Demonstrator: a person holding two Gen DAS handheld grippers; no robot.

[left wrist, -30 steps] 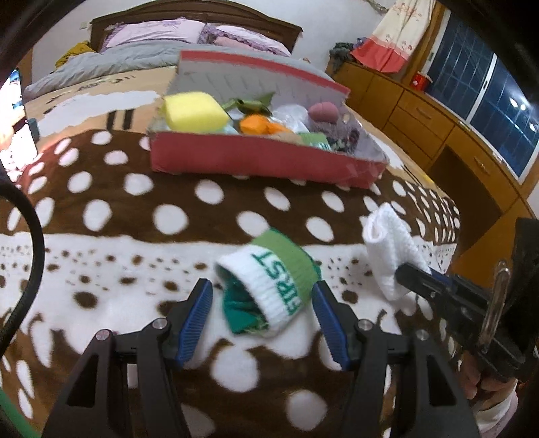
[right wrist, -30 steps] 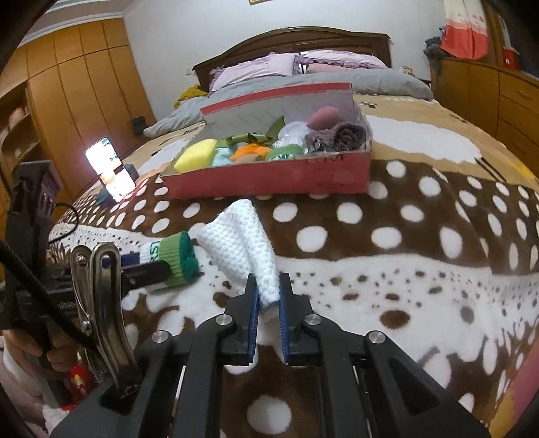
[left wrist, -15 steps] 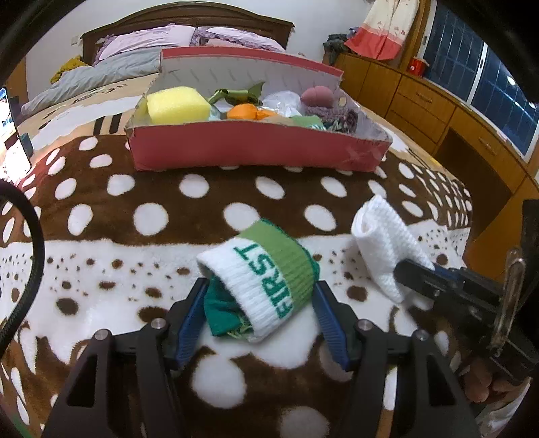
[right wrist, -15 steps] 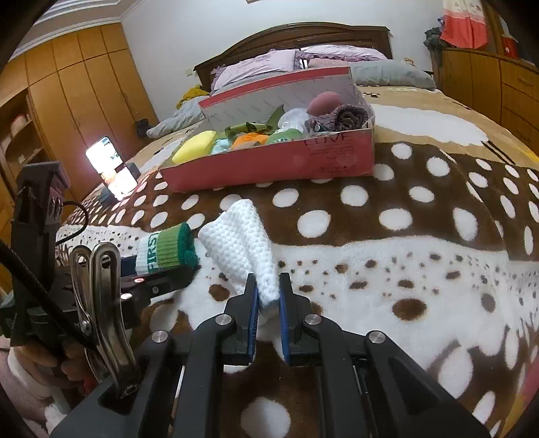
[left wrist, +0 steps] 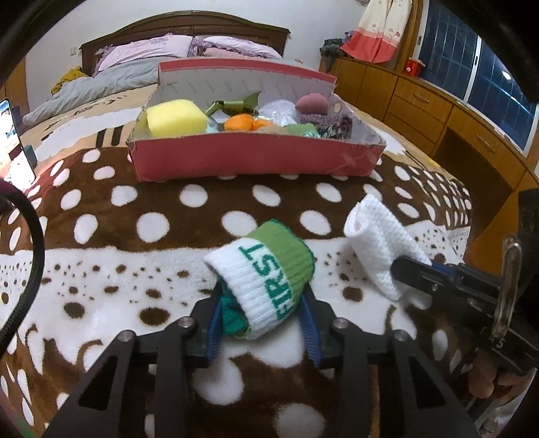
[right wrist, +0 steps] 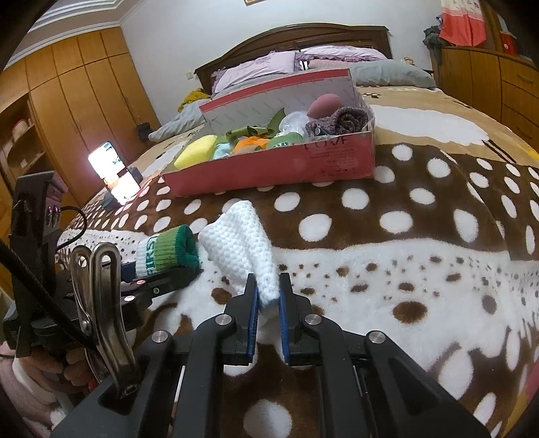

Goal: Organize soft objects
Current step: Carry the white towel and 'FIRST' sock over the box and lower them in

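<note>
My left gripper (left wrist: 261,320) was closing on the rolled green-and-white knit sock lettered "FIRST" (left wrist: 266,269), which lay between its blue pads (left wrist: 215,323) on the bed; the sock bulged over both pads, and I judged the bite was taken at its open cuff end so the roll would stay together when lifted. Just beside it to the right, my right gripper (right wrist: 268,300) stood pressed together on the near corner of the folded white knitted cloth (right wrist: 239,242), the rest of the cloth fanning out on the blanket; a corner pinch, I judged, sufficed for so light a piece. Both items sat apart from the red cardboard box (left wrist: 256,158) further up the bed, which already held a yellow sponge block (left wrist: 177,118), an orange soft piece (left wrist: 241,122), a pink rounded sponge (left wrist: 311,102) and other soft things, and was the likely destination. The surface was a plush brown blanket with white spots (left wrist: 161,202). Beyond stood a wooden headboard (left wrist: 188,28) with lilac pillows (left wrist: 145,50); wooden drawers (left wrist: 417,97) ran along the right wall.
</note>
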